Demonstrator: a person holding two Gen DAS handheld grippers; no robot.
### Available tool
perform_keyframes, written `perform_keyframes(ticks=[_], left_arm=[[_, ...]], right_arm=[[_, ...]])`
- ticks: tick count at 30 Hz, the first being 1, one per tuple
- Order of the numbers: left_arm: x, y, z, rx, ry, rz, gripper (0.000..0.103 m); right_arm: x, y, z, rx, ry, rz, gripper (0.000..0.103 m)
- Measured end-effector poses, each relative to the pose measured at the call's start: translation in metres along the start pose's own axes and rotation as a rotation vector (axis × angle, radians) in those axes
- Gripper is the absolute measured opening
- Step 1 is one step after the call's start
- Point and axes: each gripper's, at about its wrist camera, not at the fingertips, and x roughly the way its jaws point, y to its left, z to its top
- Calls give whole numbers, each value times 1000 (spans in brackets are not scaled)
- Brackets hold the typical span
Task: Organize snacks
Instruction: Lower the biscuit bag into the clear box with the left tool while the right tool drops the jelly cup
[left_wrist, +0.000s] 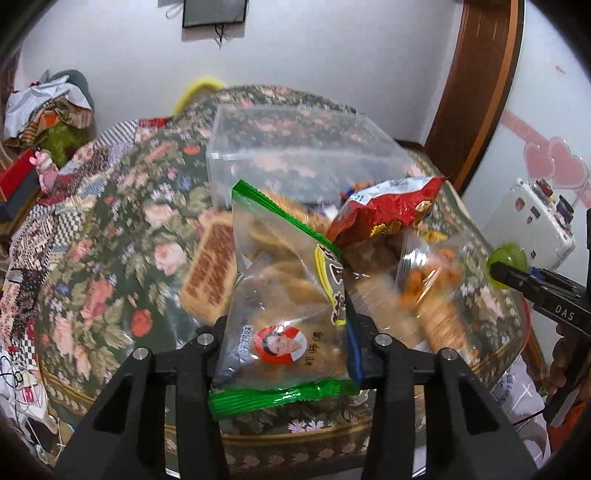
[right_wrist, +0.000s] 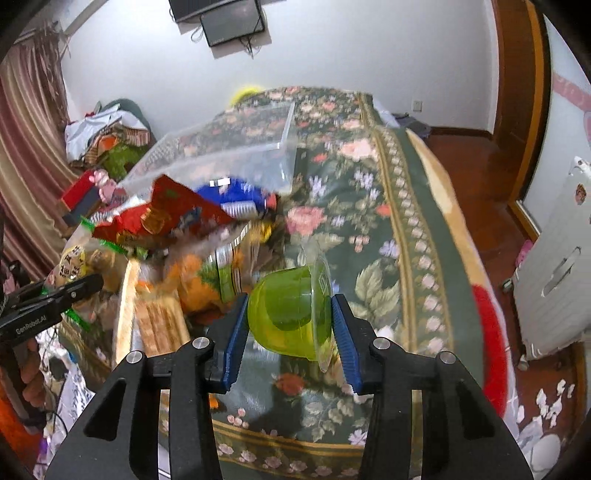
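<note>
My left gripper (left_wrist: 286, 336) is shut on a clear snack bag with green seals (left_wrist: 280, 295) and holds it above the pile; it also shows in the right wrist view (right_wrist: 74, 266). My right gripper (right_wrist: 290, 325) is shut on a green jelly cup (right_wrist: 288, 310), held on its side above the floral cloth; the cup shows at the right in the left wrist view (left_wrist: 508, 260). A clear plastic bin (left_wrist: 291, 155) stands behind the pile, also seen from the right wrist (right_wrist: 229, 147). A red snack bag (left_wrist: 388, 210) lies on top of the pile.
The table is covered by a floral cloth (right_wrist: 369, 221). Several more snacks lie there: a waffle pack (left_wrist: 212, 269), orange snacks (left_wrist: 428, 280), a blue pack (right_wrist: 236, 195). A white appliance (right_wrist: 554, 280) stands right; clothes are piled on the left (left_wrist: 48, 107).
</note>
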Motion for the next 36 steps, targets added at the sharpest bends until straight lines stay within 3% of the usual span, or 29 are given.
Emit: perform_keyframes(ticks=[12, 25, 36], left_arm=[[-31, -4, 42, 25, -143, 13, 43], [-13, 6, 80, 22, -168, 0, 43], [30, 16, 119, 21, -145, 16, 43]], right_arm=[[-9, 16, 39, -38, -124, 35, 41], [5, 42, 81, -88, -206, 92, 41], [42, 55, 109, -111, -182, 129, 41]])
